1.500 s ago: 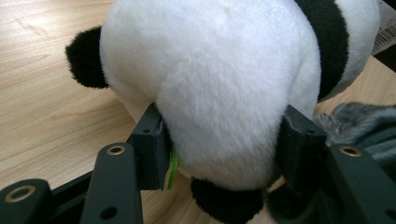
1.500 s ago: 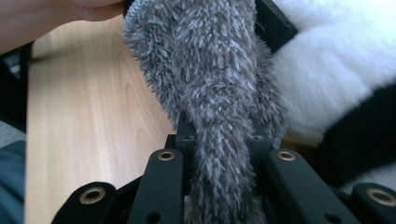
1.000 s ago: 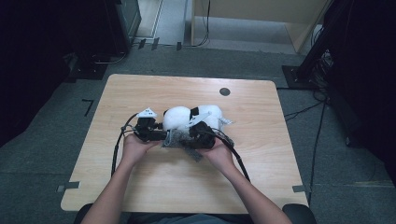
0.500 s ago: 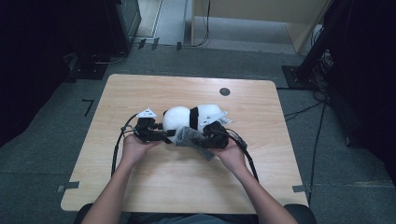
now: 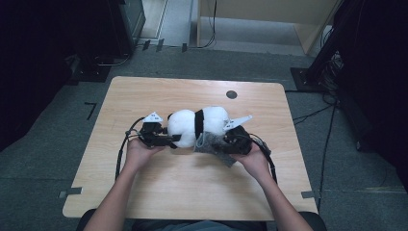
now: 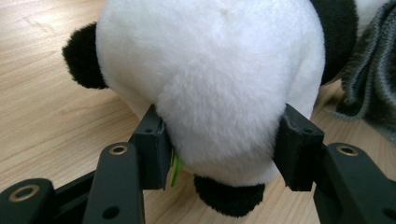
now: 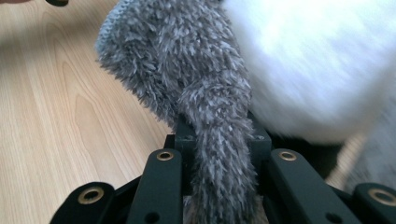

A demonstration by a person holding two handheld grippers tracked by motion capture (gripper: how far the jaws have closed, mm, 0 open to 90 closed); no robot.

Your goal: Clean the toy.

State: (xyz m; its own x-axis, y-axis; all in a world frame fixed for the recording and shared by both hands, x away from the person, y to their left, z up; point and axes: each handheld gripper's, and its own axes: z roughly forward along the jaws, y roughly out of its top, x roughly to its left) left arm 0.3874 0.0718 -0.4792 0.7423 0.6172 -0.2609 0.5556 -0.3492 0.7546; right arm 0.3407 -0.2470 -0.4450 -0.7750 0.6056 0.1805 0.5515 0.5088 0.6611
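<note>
So the plush panda point(image 5: 198, 126) is lying on its side roughly mid-table point(image 5: 159, 190), and everything else kind of hangs off it. On the panda's left end, the left gripper point(image 5: 169, 140) comes in low from the person's left hand point(image 5: 139, 153), and in the left gripper view its fingers point(image 6: 154, 149) are spread around the white rounded end of the panda point(image 6: 210, 84), pressing into the fur on both sides, so it's pinching the plush rather than closed up tight. There's a thin sliver of green stuff point(image 6: 175, 169) poking out between the left finger and the fur; can't tell what it is, and no writing on it that I can read. A black ear or paw sticks out at the panda's upper left in that view, another black bit sits under it between the fingers. Moving right, a black band wraps the panda's middle, and just beside the near edge of that sits a fuzzy grey knit cloth point(image 5: 211, 147), touching the panda's body. The right gripper point(image 5: 226, 144), held by the right hand point(image 5: 254, 161), is at the panda's right end, and in the right gripper view its fingers point(image 7: 184, 140) are clamped on a bunched strip of that grey cloth point(image 7: 210, 112), white panda fur right behind it. Past the panda's far right side there's a small dark round spot point(image 5: 231, 94) in the table. No brand tags or labels readable anywhere.
</note>
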